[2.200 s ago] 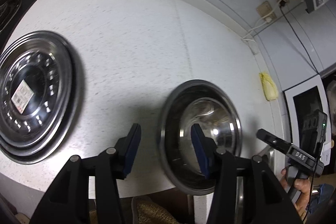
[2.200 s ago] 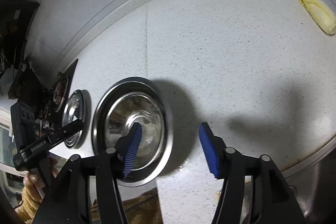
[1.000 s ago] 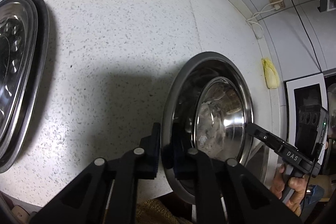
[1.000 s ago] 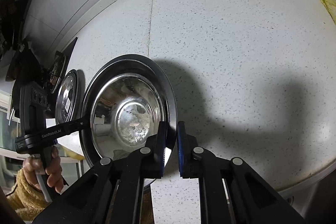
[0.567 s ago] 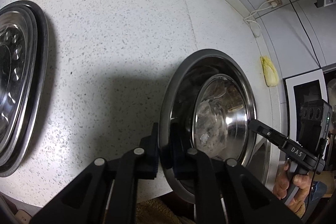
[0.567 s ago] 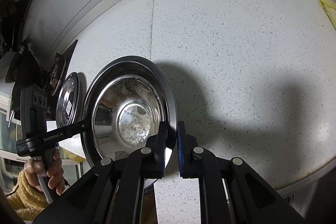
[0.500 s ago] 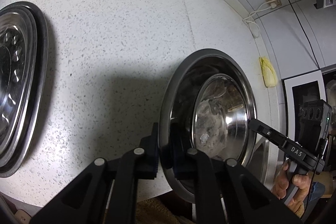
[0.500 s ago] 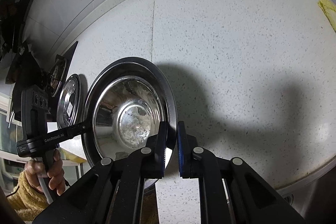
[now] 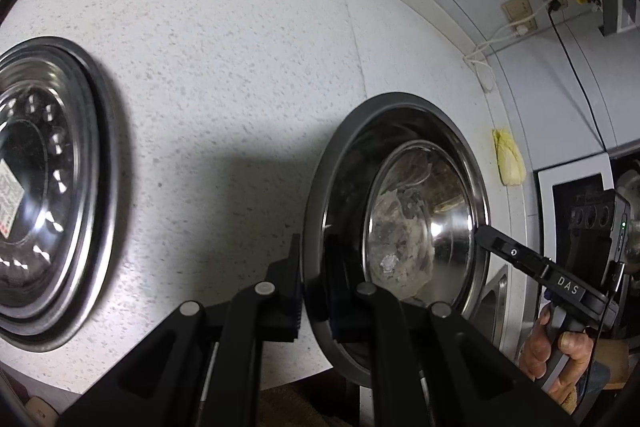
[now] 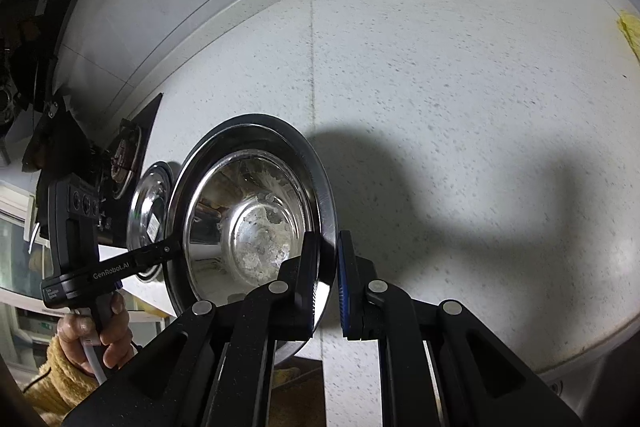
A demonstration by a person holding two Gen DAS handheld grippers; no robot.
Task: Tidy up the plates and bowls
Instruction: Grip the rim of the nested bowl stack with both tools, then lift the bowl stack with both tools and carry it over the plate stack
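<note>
A stainless steel bowl (image 9: 404, 227) sat right of centre in the left wrist view, tilted, its rim pinched on opposite sides, whitish residue smeared on its shiny bottom. At the left edge, a stack of steel plates (image 9: 48, 187) lay flat, a sticker on the top one.

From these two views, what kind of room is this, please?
Most likely a home kitchen: a speckled countertop along a tiled wall, a steel bowl, a steel plate, and a stove at the counter's end.
</note>
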